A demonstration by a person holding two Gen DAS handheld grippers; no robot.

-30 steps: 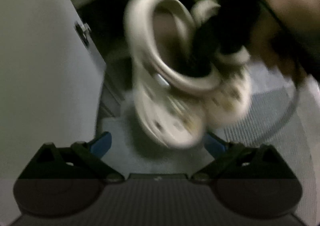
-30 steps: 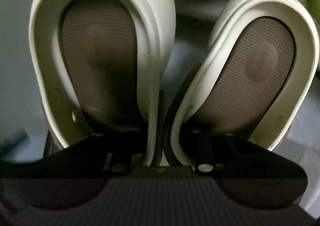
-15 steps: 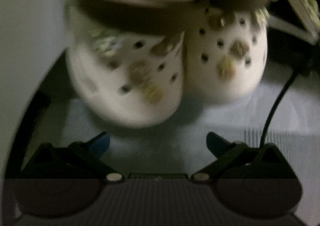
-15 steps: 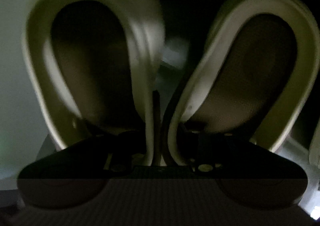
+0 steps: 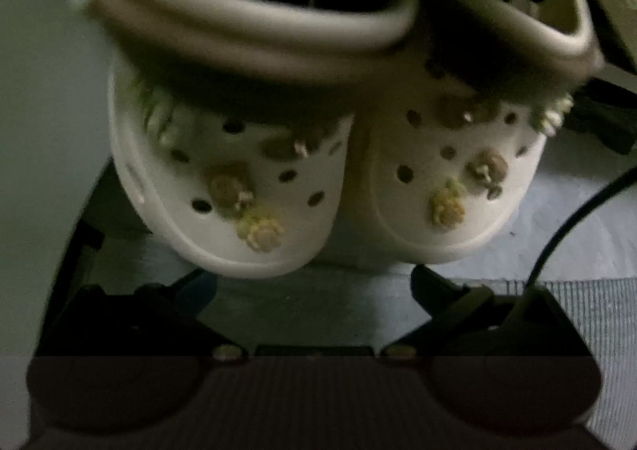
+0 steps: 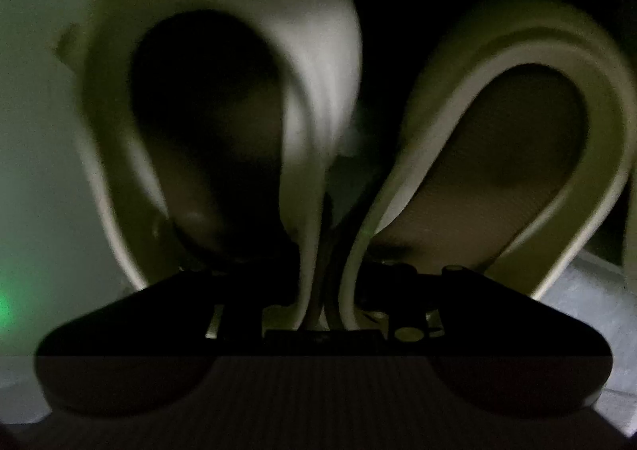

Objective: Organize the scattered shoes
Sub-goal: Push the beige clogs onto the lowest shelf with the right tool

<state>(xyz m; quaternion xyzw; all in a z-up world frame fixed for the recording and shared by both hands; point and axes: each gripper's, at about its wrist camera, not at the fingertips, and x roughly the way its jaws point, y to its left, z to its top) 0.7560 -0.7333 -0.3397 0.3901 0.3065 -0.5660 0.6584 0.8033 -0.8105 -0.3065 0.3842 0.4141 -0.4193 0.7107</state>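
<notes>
A pair of white clogs with small charms on the toes hangs side by side in the left wrist view, one clog on the left and the other clog touching it on the right. My left gripper is open just below their toes, with nothing between its fingers. In the right wrist view I look into the heel openings of the left clog and the right clog. My right gripper is shut on their two inner side walls, pinched together, with a finger inside each shoe.
A pale panel stands close on the left. A black cable curves over the light floor at the right, beside a grey ribbed mat. The scene is dim, with a green glow at the left edge.
In the left wrist view the clogs went from tilted and farther off to close, toes side by side above the open fingers. The right wrist view has darkened; the grip is unchanged.
</notes>
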